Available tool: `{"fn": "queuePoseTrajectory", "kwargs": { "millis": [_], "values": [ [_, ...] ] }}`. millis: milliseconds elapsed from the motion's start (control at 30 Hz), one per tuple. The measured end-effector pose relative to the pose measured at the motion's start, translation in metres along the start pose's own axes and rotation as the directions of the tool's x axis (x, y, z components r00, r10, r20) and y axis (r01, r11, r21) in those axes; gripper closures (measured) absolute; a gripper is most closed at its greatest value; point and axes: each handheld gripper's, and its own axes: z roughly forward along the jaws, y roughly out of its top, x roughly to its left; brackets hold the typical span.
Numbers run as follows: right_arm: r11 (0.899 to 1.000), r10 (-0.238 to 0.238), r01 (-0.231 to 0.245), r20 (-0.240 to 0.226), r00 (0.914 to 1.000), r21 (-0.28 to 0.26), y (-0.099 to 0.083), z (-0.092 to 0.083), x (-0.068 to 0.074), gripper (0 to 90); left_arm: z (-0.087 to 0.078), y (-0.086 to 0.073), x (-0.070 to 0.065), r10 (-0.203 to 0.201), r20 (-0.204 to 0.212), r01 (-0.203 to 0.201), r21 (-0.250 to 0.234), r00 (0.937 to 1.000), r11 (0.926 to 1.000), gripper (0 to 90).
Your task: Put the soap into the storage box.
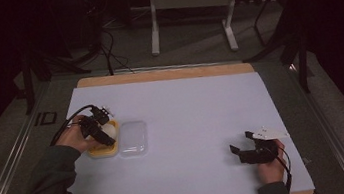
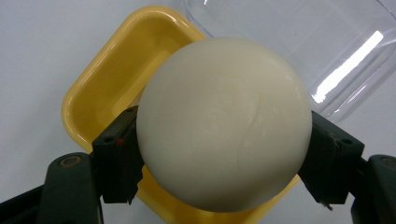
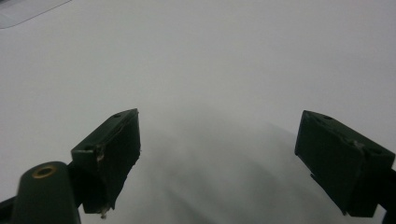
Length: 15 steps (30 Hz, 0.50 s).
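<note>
Pinching the white ball (image 2: 224, 123) in our left claw (image 2: 224, 154), we are holding it over the yellow tray (image 2: 107, 79) for placement; right claw (image 3: 217, 154) is resting spread.

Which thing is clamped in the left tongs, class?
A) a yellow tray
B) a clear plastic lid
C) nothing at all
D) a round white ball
D: in the left gripper view the left tongs press both black pads against the round white ball, held over the yellow tray beside the clear lid.
</note>
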Motion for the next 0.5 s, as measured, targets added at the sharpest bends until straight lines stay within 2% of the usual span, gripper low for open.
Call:
{"fn": "queuePoseTrajectory", "kwargs": {
  "millis": [200, 500],
  "values": [
    [1.0, 0.0, 0.0, 0.0, 1.0, 0.001, 0.0, 0.0, 0.0001, 14.1, 0.0011, -0.003, 0.0025, -0.023, -0.009, 0.023, 0.004, 0.9997, 0.9997, 25.6],
    [1.0, -0.001, 0.001, 0.001, 1.0, 0.001, 0.0, 0.0001, 0.0002, 14.1, 0.0064, -0.0055, 0.0079, -0.08, -0.038, 0.081, 0.027, 0.9961, 0.9963, 25.5]
  ]
}}
